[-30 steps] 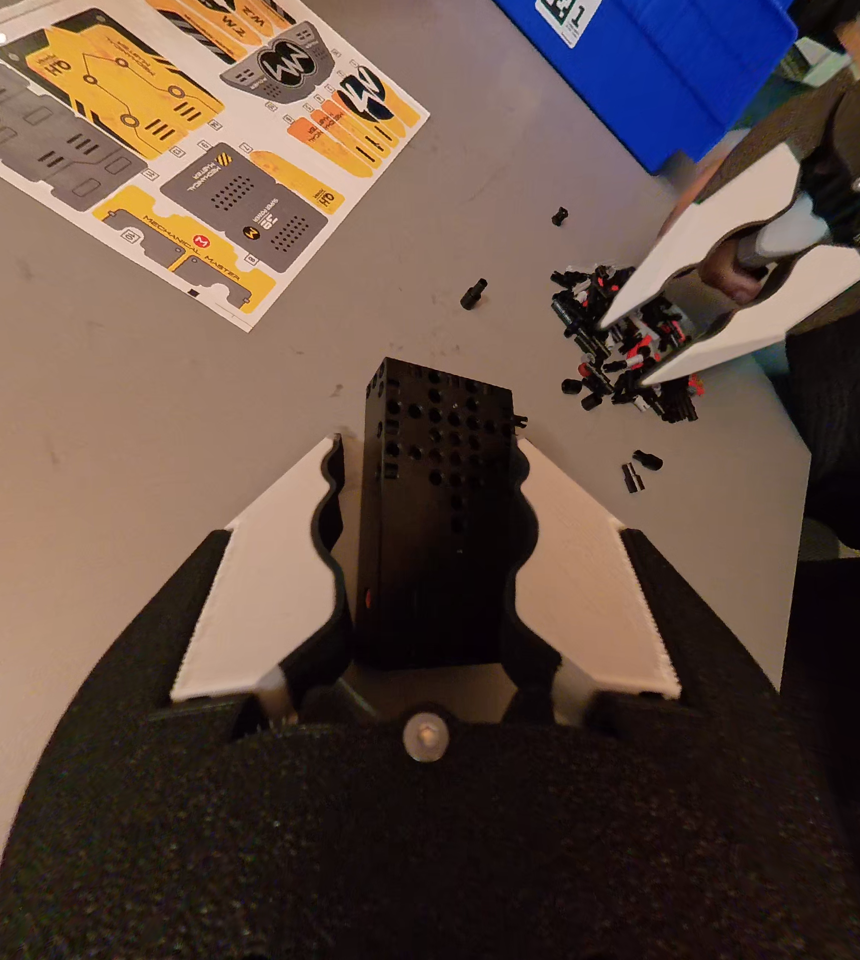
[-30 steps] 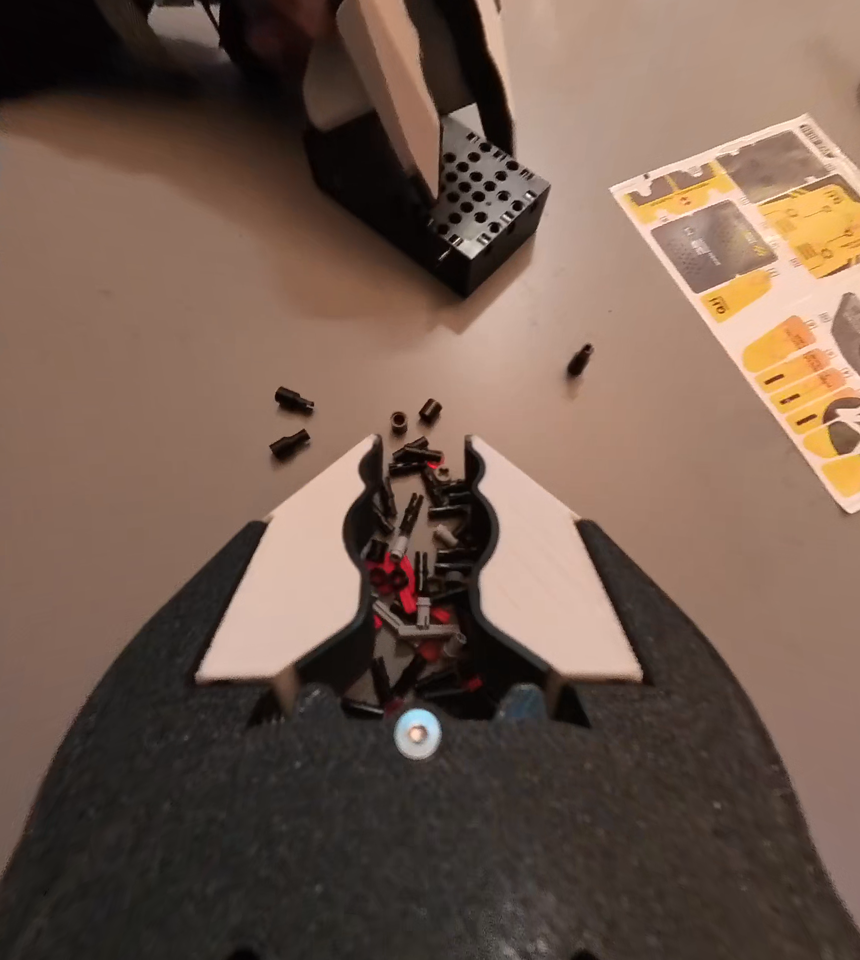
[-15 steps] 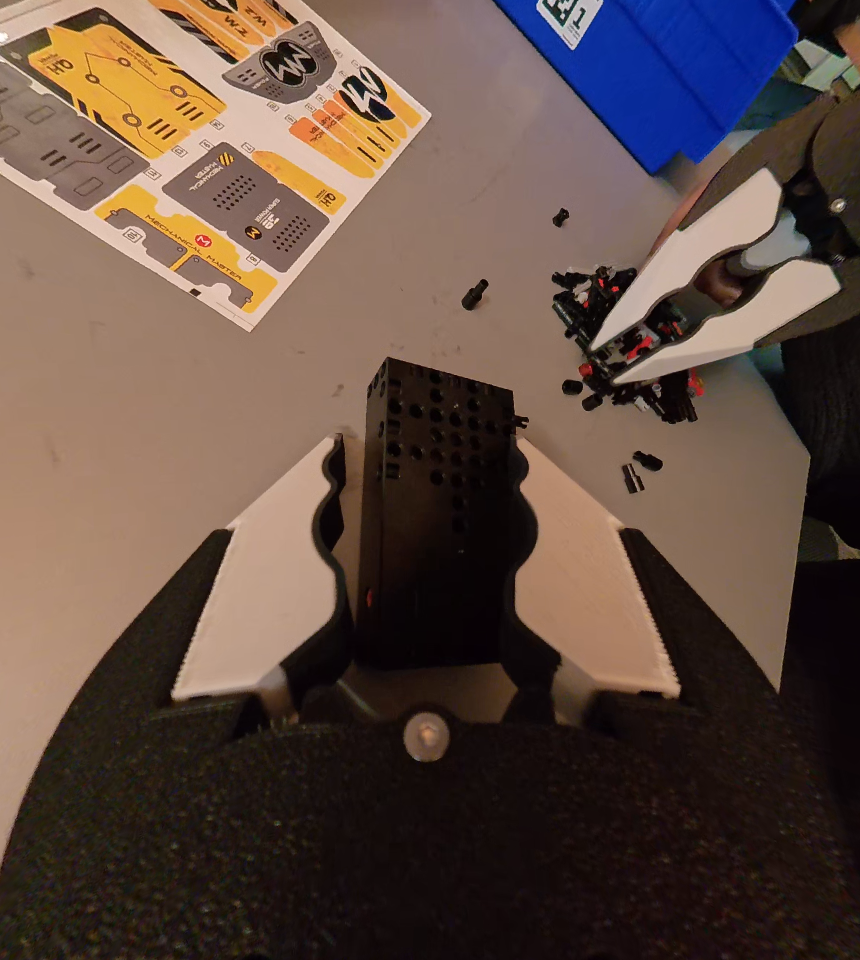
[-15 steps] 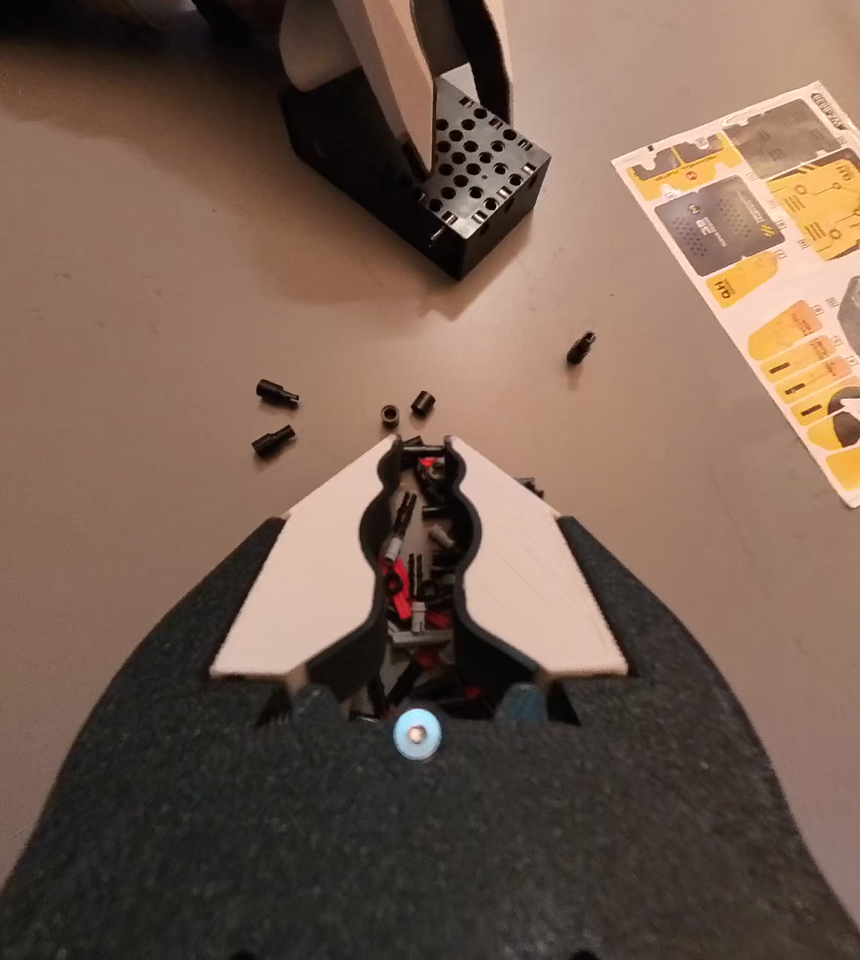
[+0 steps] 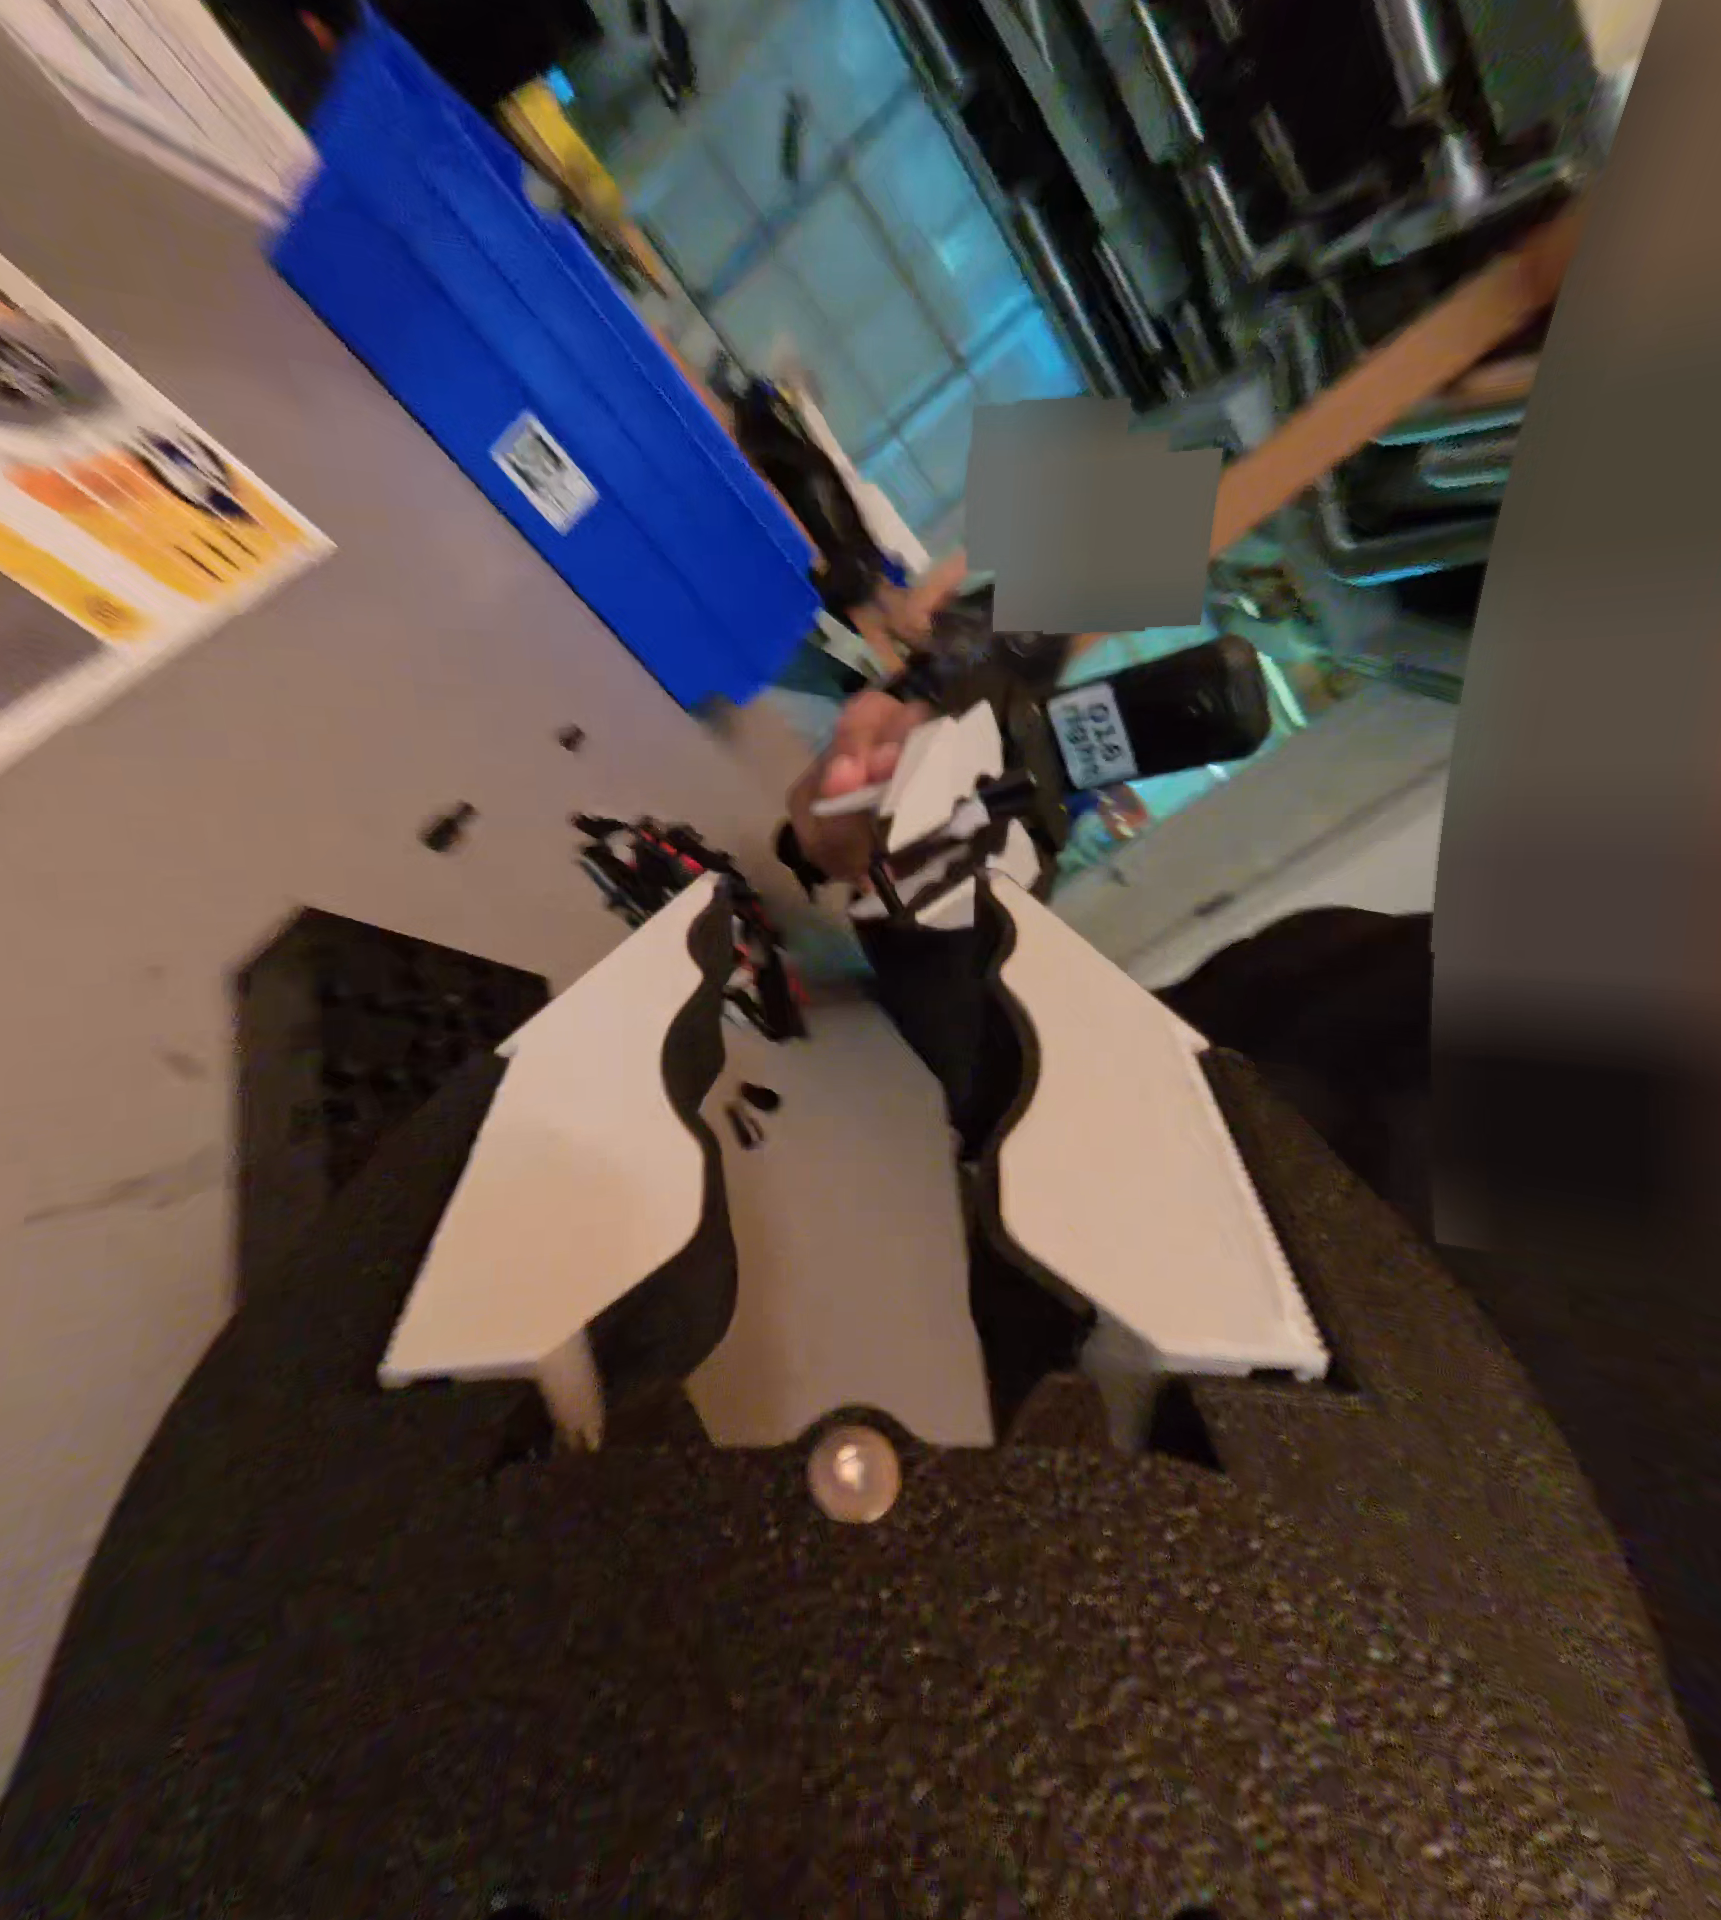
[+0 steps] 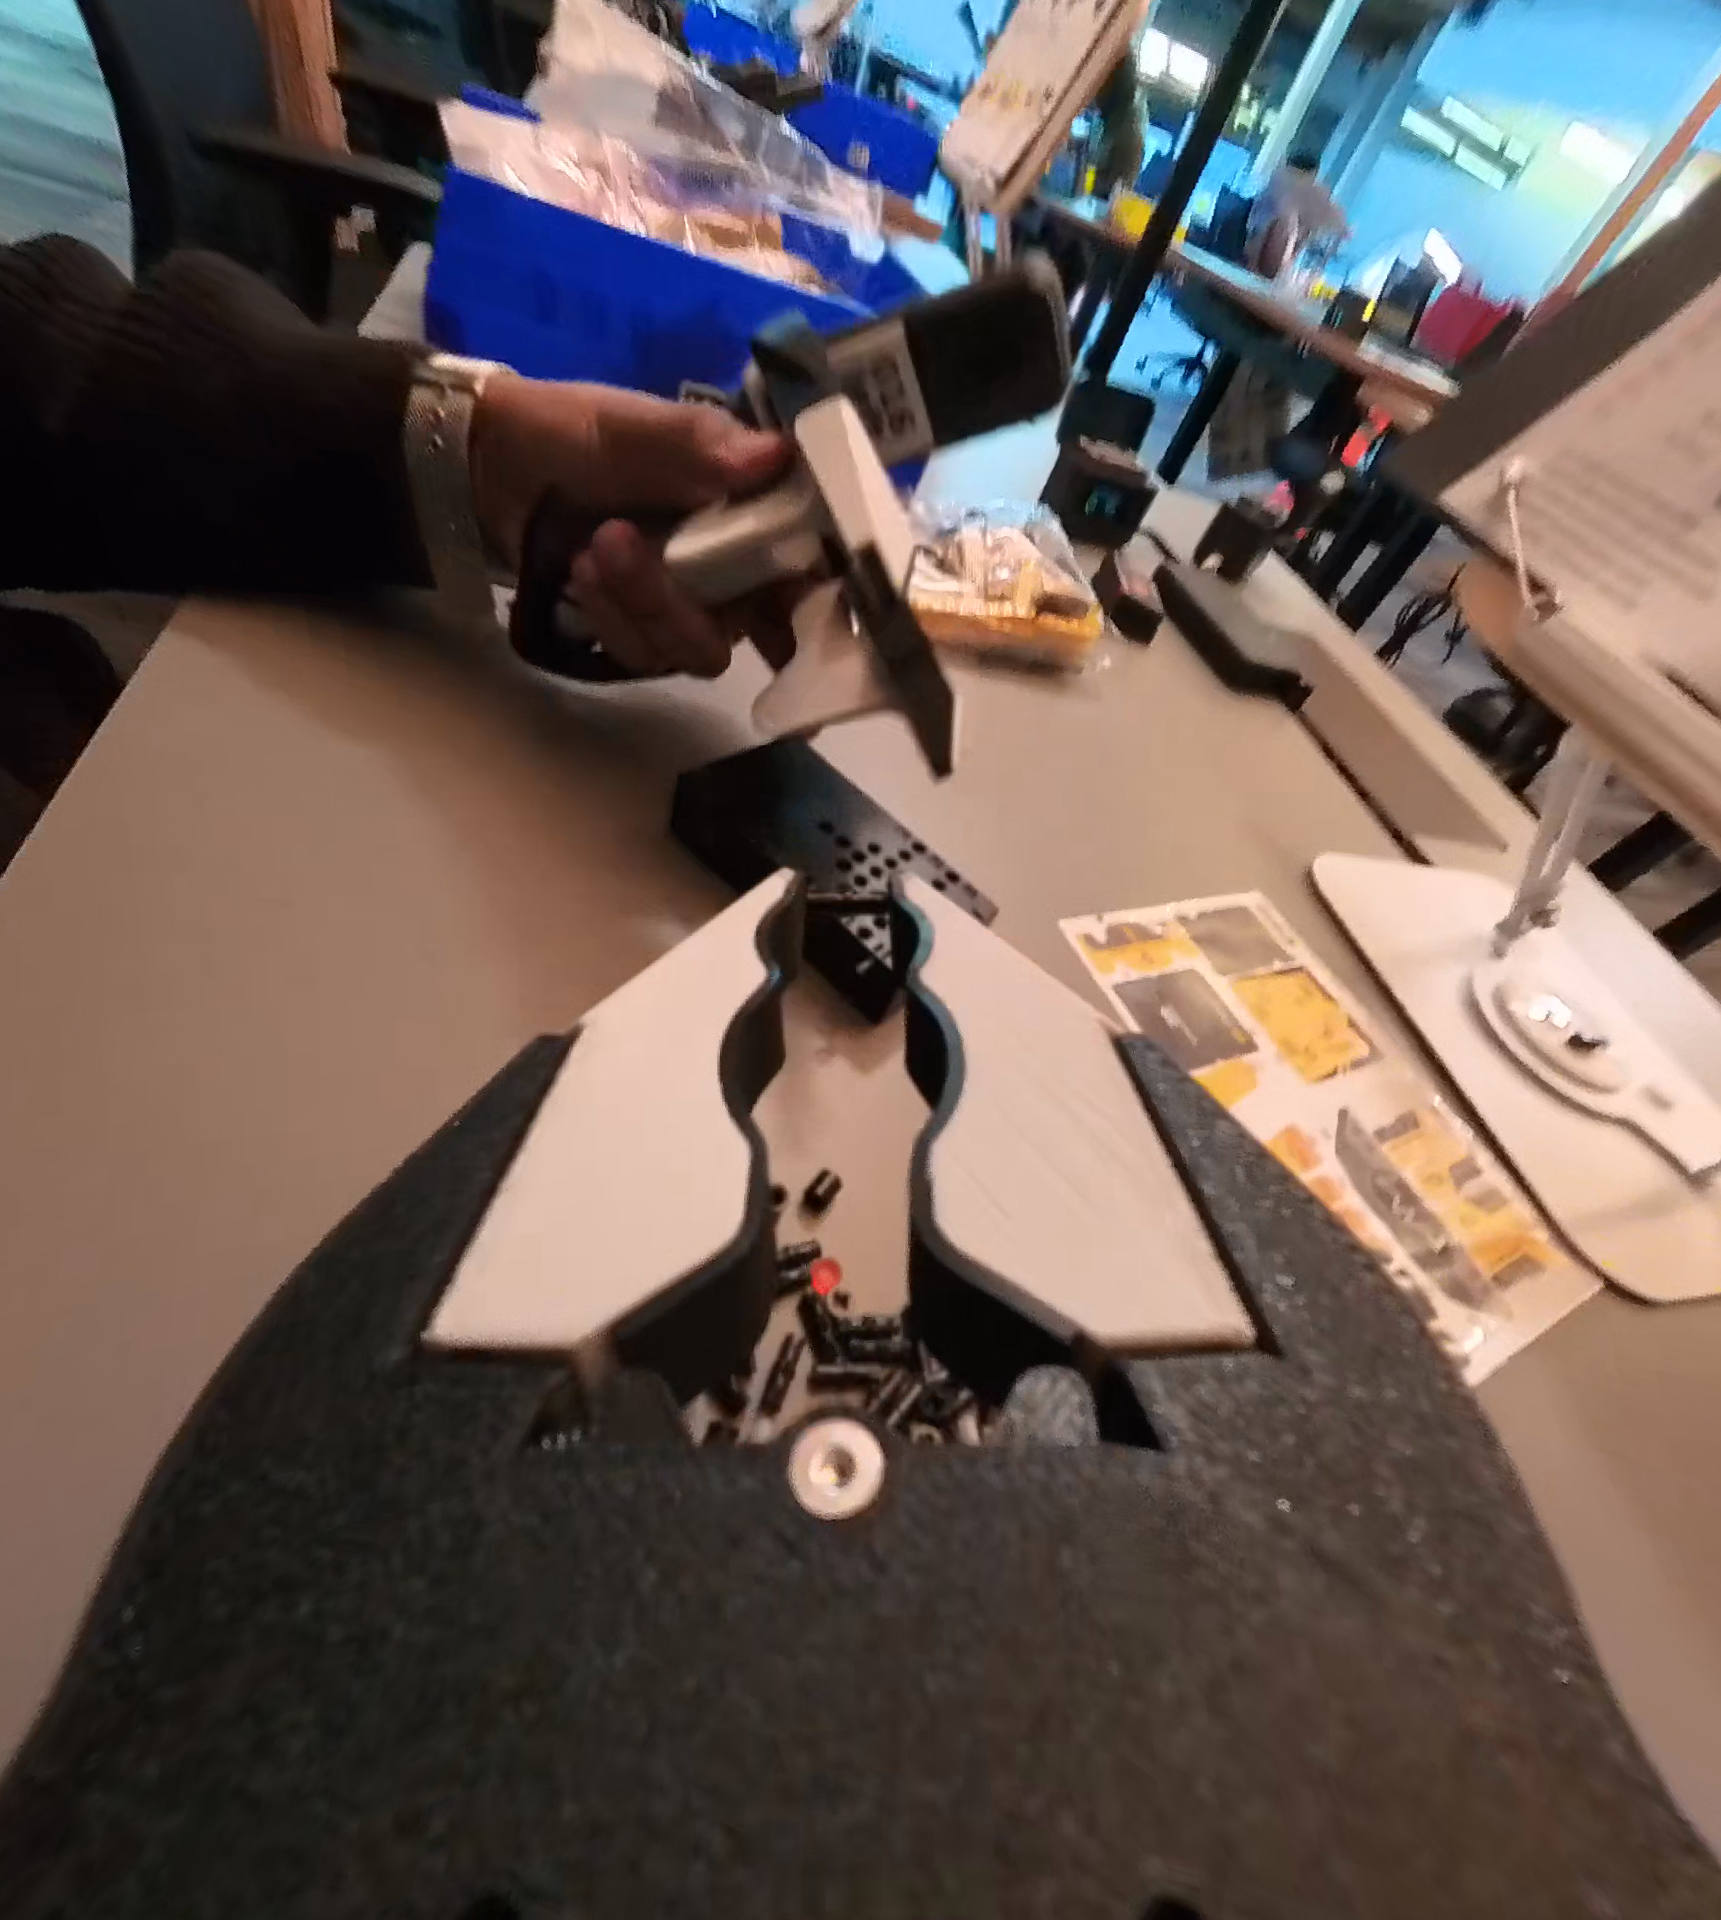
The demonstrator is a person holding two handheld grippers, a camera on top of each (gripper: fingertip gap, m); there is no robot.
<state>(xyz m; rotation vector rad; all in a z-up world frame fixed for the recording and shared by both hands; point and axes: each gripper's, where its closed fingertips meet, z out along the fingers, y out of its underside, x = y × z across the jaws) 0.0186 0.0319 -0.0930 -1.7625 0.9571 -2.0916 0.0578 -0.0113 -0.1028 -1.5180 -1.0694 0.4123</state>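
My left gripper point(image 5: 851, 894) is open and empty, lifted off the grey table point(image 5: 160, 810). The black perforated block point(image 5: 368, 1018) lies on the table to its left, free of the jaws. In the right wrist view a hand holds the left gripper point(image 6: 856, 717) just above the block point(image 6: 814, 831). My right gripper point(image 6: 845, 894) is raised above a pile of small black and red pins point(image 6: 835, 1340), jaws narrowly apart. In the left wrist view the right gripper point(image 5: 939, 831) shows a thin black pin point(image 5: 882, 883) at its tips. The pile point(image 5: 669, 862) lies beyond the left finger.
A yellow and grey sticker sheet point(image 6: 1251, 1029) lies right of the block, also in the left wrist view point(image 5: 56, 499). A white stand base point(image 6: 1562, 1091) sits at the right. A blue bin point(image 5: 544, 436) stands at the table's far edge. Loose pins point(image 5: 451, 826) lie scattered. The gap from one gripper's tips to the other's is roughly 7 cm.
My left gripper let go of the black block, opened and swung up to the right. My right gripper narrowed over the pin pile, then lifted and tilted up.
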